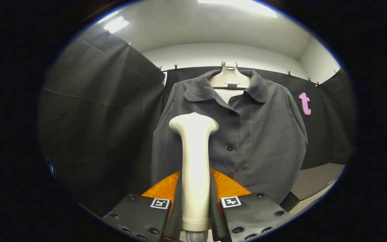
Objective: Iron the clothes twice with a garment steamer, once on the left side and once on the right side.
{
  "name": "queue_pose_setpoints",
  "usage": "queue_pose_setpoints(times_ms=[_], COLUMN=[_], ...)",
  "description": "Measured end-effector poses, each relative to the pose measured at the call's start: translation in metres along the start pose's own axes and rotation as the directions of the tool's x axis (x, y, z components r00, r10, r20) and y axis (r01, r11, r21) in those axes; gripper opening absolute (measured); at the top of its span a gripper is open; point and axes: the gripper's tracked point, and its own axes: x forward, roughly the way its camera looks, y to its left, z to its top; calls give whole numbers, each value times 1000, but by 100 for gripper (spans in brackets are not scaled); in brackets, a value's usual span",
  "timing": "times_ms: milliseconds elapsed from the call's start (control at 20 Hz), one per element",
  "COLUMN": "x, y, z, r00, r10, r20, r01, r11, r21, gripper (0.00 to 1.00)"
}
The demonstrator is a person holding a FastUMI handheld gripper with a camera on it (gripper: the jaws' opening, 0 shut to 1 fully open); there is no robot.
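Your jaws pinch the steamer [195,168] by its handle, head up before the shirt's [247,134] left chest. The shirt hangs on a hanger [228,79]. Risk: the handle may twist in your grip if the head drags on the placket.

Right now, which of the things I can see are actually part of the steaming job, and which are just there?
Part of the job:
- garment steamer, upright, clamped between the gripper fingers
- dark grey shirt, hanging just beyond the steamer head
- hanger holding the shirt

Just there:
- black cloth wall
- small clips along the cloth's top edge
- ceiling lights
- pale ledge beside the shirt
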Motion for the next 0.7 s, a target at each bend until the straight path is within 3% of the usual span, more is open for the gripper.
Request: queue_pose_setpoints(times_ms=[700], x=[-25], y=[18], z=[-68], r00=[990], r10=[23], r20=[-140], r01=[-23], r11=[1000], r21=[7], gripper=[42])
